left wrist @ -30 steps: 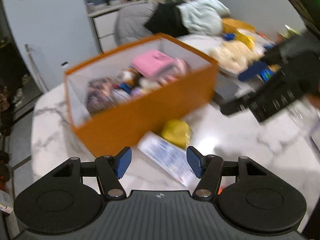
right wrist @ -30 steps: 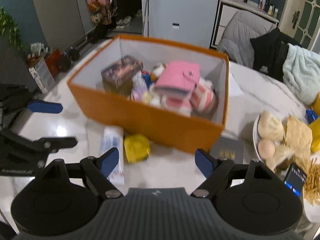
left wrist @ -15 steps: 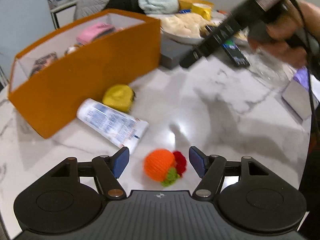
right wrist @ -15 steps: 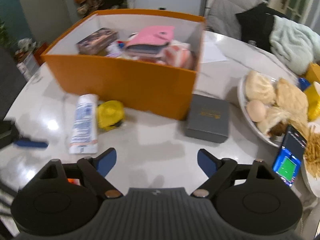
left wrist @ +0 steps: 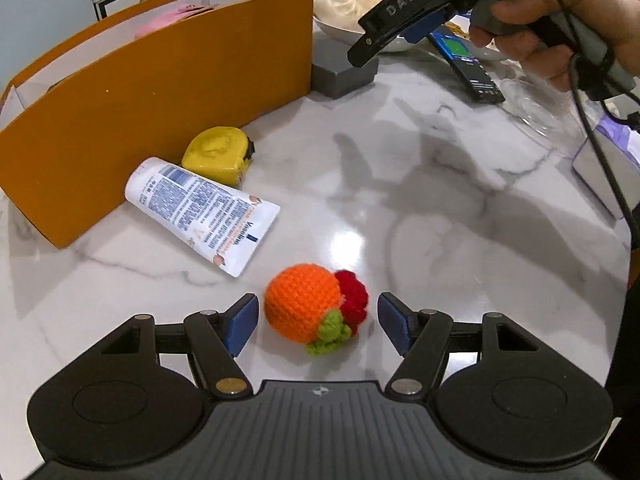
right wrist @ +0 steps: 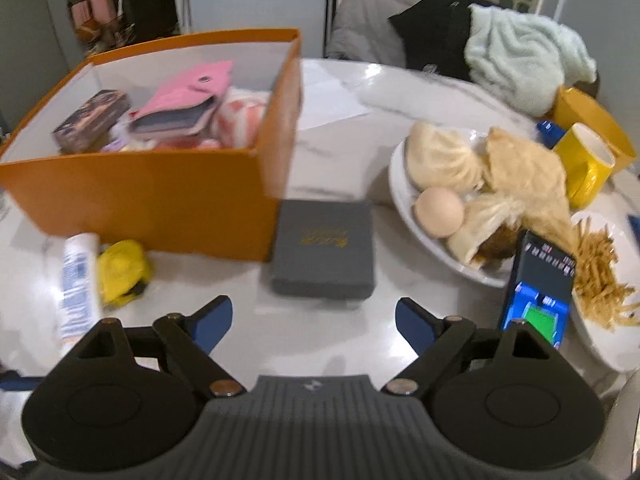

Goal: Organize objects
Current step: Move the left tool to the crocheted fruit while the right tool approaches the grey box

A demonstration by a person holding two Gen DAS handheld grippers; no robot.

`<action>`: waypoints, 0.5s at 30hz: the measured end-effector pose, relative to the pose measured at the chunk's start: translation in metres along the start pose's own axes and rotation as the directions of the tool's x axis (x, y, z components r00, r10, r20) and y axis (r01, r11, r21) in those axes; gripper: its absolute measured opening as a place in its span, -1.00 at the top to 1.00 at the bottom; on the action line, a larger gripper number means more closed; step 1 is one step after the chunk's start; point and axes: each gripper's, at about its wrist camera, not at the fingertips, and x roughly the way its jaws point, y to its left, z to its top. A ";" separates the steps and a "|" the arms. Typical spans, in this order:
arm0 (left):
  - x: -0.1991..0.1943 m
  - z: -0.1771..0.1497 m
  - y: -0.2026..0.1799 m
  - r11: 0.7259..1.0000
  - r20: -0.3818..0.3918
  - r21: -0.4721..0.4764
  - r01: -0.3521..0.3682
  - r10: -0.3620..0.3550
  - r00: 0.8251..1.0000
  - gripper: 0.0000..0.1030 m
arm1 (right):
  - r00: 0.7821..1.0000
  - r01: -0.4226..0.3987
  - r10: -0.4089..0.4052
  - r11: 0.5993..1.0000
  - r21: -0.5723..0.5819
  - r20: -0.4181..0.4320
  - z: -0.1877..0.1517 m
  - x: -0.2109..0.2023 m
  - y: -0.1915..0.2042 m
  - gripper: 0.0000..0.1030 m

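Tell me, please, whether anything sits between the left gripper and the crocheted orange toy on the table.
Nothing visible does. The toy lies on bare marble between the open fingers of the left gripper, untouched; the tube lies off to the side.

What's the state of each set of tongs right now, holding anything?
Left tongs: open, astride the crochet orange on the table, pads not touching it.
Right tongs: open, holding nothing, the grey box ahead of them.

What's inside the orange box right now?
In the orange box: a pink wallet on top, a dark patterned small box to its left, and something pink-and-white striped to its right. Whatever lies under these is covered.
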 end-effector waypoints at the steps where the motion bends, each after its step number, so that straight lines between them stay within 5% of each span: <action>1: -0.001 0.001 0.001 1.000 -0.002 0.000 -0.012 0.012 1.000 -0.49 | 1.000 0.002 -0.002 1.000 0.009 -0.002 0.001 0.004 -0.002 -0.73; 13: -0.004 0.005 0.006 0.999 0.015 -0.023 0.022 -0.022 1.000 -0.30 | 1.000 0.009 -0.010 0.998 0.069 0.016 0.016 0.044 0.000 -0.73; 15: -0.005 0.005 0.006 0.999 0.016 -0.026 0.023 -0.023 1.000 -0.29 | 0.999 0.041 -0.041 0.998 0.039 0.003 0.017 0.049 0.004 -0.48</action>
